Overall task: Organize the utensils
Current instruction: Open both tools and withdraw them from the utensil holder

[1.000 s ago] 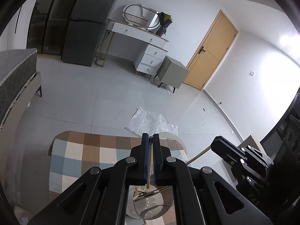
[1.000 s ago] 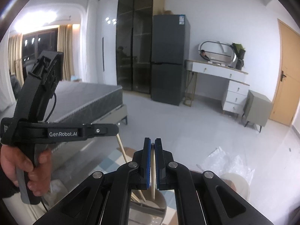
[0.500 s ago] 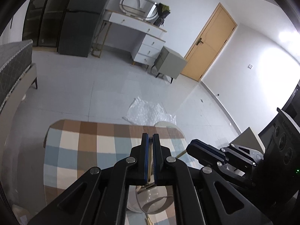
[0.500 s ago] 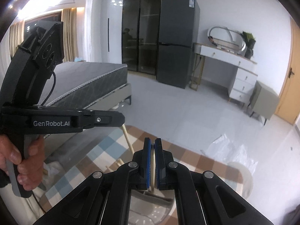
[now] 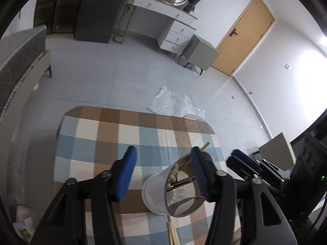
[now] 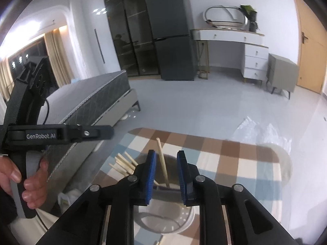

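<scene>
A metal utensil holder stands on the checkered tablecloth and holds wooden chopsticks and a metal utensil. My left gripper is open above the cloth, its right finger over the holder's rim. The right gripper's body shows at the right. In the right wrist view my right gripper is open above the holder, with one chopstick standing free between its fingers. Several loose chopsticks lie on the cloth to the left.
The left gripper held by a hand is at the left of the right wrist view. A white stool and crumpled plastic lie beyond the table. A bed, fridge and dresser stand farther off. More chopstick ends lie near the table's front.
Both grippers were shut on chopsticks and have opened. The chopsticks now rest in the holder. Both cameras have tilted down toward the table.
</scene>
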The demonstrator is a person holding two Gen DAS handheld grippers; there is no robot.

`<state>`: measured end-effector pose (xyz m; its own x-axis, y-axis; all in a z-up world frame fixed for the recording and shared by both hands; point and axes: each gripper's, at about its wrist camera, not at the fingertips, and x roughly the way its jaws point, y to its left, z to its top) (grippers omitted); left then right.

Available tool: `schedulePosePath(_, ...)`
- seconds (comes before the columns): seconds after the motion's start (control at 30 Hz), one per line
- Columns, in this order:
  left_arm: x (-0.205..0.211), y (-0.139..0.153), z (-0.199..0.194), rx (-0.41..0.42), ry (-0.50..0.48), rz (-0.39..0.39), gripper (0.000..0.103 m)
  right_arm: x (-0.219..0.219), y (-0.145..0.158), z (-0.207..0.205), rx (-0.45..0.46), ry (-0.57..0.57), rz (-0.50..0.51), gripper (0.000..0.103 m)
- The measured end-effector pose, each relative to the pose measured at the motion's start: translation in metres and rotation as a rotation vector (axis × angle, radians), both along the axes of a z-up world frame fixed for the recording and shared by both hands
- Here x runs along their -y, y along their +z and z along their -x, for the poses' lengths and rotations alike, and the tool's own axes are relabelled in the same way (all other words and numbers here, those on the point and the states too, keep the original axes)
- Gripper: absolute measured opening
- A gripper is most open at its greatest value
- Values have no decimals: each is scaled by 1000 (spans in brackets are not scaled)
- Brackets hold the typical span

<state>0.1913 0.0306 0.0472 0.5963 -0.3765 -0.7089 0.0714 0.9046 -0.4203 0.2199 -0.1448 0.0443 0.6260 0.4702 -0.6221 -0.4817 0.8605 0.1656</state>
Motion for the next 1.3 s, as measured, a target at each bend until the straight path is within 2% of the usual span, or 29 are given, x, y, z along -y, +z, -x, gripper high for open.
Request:
schedulePosePath(0.1, 1, 7, 11, 28, 24, -35, 59, 6, 7, 9, 5, -15, -26, 23)
schedulePosePath(0.33, 12, 31, 45, 97, 57, -132, 63, 16, 29, 46, 55, -48, -89, 36)
schedulePosePath(0.43, 15, 38, 58, 135, 71, -164, 73, 22, 39, 62, 79, -64, -119, 44)
schedulePosePath(0.5, 15, 43, 69, 163, 91, -172, 76, 22, 42, 72, 88, -74, -131, 47)
schedulePosePath(0.67, 15, 43, 86, 165, 130, -171, 78, 30, 50, 98, 105, -98, -170, 52)
schedulePosePath(0.8, 21, 45, 103, 185, 142, -204, 79, 39, 53, 120, 125, -120, -181, 57)
schedulePosePath(0.93, 28, 45, 119, 218, 158, -247, 86, 46, 53, 136, 140, -142, -186, 62)
schedulePosePath(1.03, 31, 43, 128, 229, 157, -264, 86, 51, 51, 147, 139, -156, -196, 63)
schedulePosePath(1.3, 40, 36, 150, 243, 155, -289, 87, 58, 42, 173, 148, -183, -200, 75)
